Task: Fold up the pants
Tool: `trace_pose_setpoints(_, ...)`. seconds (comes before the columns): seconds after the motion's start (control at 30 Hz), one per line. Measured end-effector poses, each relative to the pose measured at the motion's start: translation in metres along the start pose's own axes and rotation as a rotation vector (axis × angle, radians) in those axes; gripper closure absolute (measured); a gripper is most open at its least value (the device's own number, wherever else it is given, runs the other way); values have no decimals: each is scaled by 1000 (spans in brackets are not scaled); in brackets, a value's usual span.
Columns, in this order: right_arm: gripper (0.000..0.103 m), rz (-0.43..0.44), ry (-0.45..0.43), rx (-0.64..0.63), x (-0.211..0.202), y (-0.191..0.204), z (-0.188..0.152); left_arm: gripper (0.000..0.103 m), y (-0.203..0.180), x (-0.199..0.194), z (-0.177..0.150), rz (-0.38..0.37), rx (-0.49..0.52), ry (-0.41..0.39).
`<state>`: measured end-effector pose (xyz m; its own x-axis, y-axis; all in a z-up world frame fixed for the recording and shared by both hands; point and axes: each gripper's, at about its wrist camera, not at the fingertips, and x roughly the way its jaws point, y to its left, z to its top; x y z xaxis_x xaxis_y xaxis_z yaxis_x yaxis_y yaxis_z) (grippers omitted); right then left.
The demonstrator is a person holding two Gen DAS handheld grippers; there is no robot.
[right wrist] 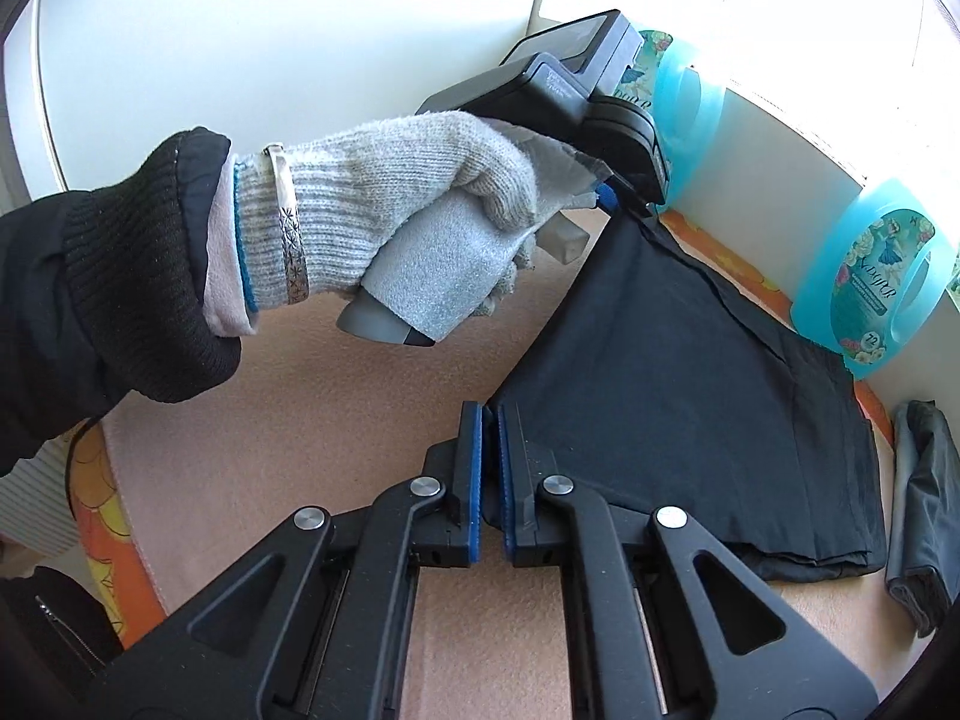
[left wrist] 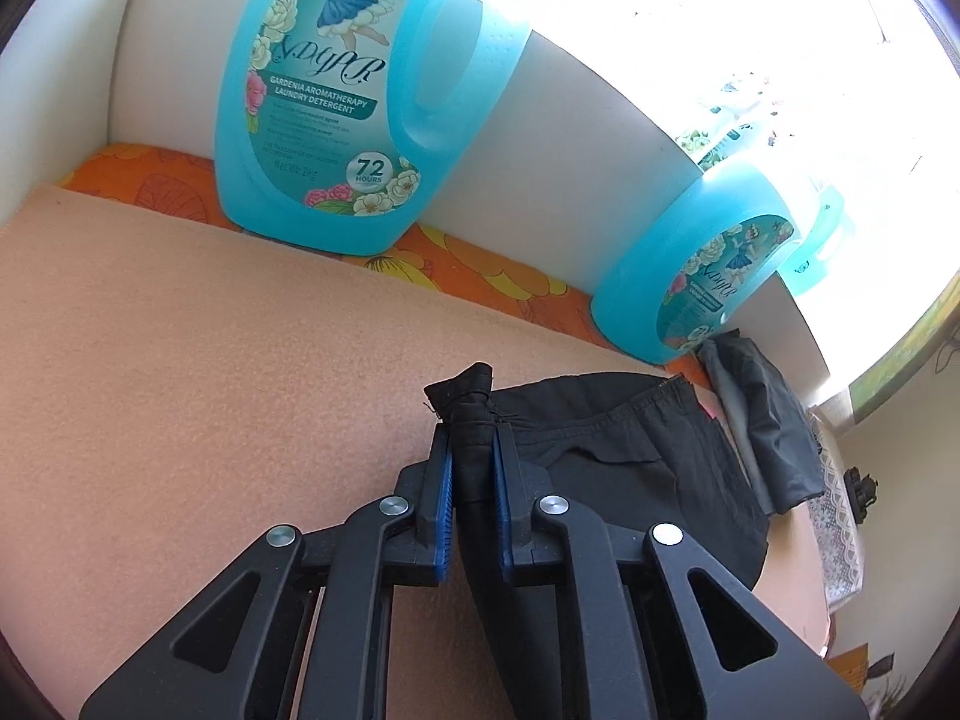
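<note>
The left gripper (left wrist: 473,450) pinches a bunched corner of the black pants (left wrist: 630,450), which lie on the peach mat (left wrist: 180,360). The right gripper (right wrist: 489,450) clamps another corner; only a sliver of cloth shows between its pads. A gloved hand (right wrist: 420,198) hides the left tool's handle. A blue detergent bottle (left wrist: 336,90) is cut off at the top, and window glare washes out the far right

Right tool (right wrist: 493,420) and left tool (right wrist: 606,195), each clamped on black pants (right wrist: 678,396) corners.
</note>
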<state>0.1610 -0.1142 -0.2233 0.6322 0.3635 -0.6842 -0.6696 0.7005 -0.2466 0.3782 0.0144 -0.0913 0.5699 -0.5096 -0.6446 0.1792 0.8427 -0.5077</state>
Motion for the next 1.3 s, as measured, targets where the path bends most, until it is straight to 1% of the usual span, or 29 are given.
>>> trace_pose_setpoints(0.03,103,56,-8,5,-4,5,0,93,1,-7,-4,-1,4,-1)
trace_pose_setpoints(0.07,103,95,-15,4,-9,14,1,93,3,-15,-9,-2,7,-3)
trace_pose_setpoints(0.1,103,72,-28,-18,-14,26,2,94,4,-23,-14,0,9,-7)
trace_pose_setpoints(0.13,103,15,-51,-55,-18,38,3,95,6,-31,-18,18,16,-17)
trace_pose_setpoints(0.17,103,-1,-78,-84,-23,46,4,98,8,-38,-21,38,22,-23)
trace_pose_setpoints(0.2,103,28,-88,-89,-26,50,5,100,11,-41,-22,47,14,-23)
trace_pose_setpoints(0.23,103,53,-80,-66,-27,47,4,100,16,-44,-22,51,-2,-17)
trace_pose_setpoints(0.27,102,65,-75,-44,-29,45,3,100,19,-47,-22,53,-11,-14)
trace_pose_setpoints(0.3,100,52,-68,-34,-27,40,0,100,21,-49,-21,61,-12,-14)
trace_pose_setpoints(0.37,82,1,-52,-31,-22,31,-7,100,26,-51,-20,22,-28,6)
trace_pose_setpoints(0.4,62,-34,-50,-36,-18,26,-11,100,28,-53,-20,31,-37,-5)
trace_pose_setpoints(0.43,49,-58,-45,-38,-13,20,-14,100,28,-54,-19,38,-37,-11)
trace_pose_setpoints(0.47,48,-69,-30,-40,-6,16,-15,100,27,-53,-18,29,-37,-7)
trace_pose_setpoints(0.53,48,-82,12,-51,11,12,-16,100,26,-49,-17,22,-41,0)
trace_pose_setpoints(0.6,48,-116,38,-88,23,20,-15,100,22,-45,-17,25,-29,1)
trace_pose_setpoints(0.67,48,-145,52,-120,34,23,-13,97,20,-41,-17,22,-28,10)
trace_pose_setpoints(0.73,48,-186,66,-125,45,21,-13,91,18,-36,-16,14,-28,22)
trace_pose_setpoints(0.77,48,-189,75,-122,49,19,-13,90,19,-34,-16,11,-30,26)
trace_pose_setpoints(0.8,52,-187,85,-116,52,17,-13,85,20,-32,-17,9,-36,33)
trace_pose_setpoints(0.83,74,-181,101,-109,56,14,-14,75,21,-30,-17,7,-46,43)
trace_pose_setpoints(0.87,80,-170,115,-95,60,10,-15,70,22,-27,-17,4,-56,53)
trace_pose_setpoints(0.9,82,-156,104,-79,59,7,-15,62,23,-25,-18,4,-64,62)
trace_pose_setpoints(0.93,88,-150,98,-69,58,5,-15,58,25,-22,-19,9,-69,70)
trace_pose_setpoints(1.07,94,-144,73,-46,48,3,-14,58,29,-9,-24,12,-91,106)
trace_pose_setpoints(1.17,96,-119,49,-6,39,-2,-14,60,26,-1,-29,3,-87,104)
trace_pose_setpoints(1.2,96,-107,41,11,36,-4,-14,64,23,1,-30,11,-80,101)
trace_pose_setpoints(1.23,97,-97,34,25,33,-8,-13,83,22,3,-31,14,-79,97)
trace_pose_setpoints(1.27,97,-92,25,34,30,-11,-12,88,20,3,-31,15,-85,91)
trace_pose_setpoints(1.3,97,-92,14,40,26,-17,-11,89,18,2,-30,9,-90,78)
